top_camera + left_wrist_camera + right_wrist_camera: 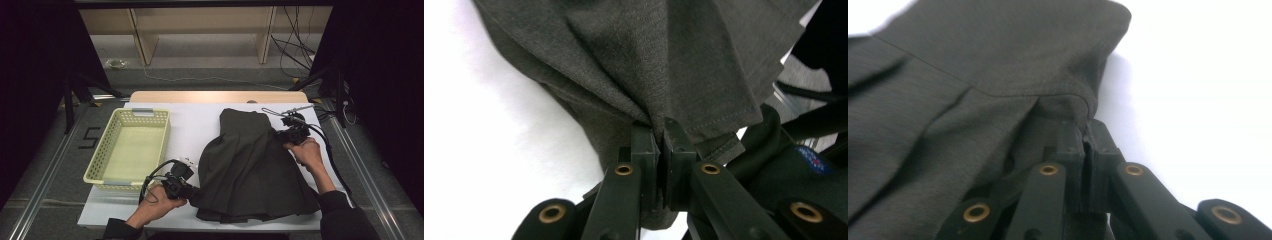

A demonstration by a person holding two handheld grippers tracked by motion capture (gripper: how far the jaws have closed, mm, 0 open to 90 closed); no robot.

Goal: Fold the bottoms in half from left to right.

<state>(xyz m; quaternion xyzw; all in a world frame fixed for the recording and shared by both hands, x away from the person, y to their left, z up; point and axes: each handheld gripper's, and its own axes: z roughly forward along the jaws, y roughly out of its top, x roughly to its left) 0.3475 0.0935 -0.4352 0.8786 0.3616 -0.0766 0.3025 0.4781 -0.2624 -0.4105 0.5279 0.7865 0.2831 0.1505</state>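
On white table (200, 125) | dark skirt (250, 160) (spread flat) | basket (131, 145) left | floor grey

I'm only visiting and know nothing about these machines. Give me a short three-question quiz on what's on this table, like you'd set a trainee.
1. True or false: both tongs are clamped on the dark skirt.
2. The basket lies on which side of the skirt in the high view: A left, B right?
3. Fill in: the basket holds ____.

Key:
1. True. The left tongs and right tongs each pinch cloth.
2. A.
3. Nothing.
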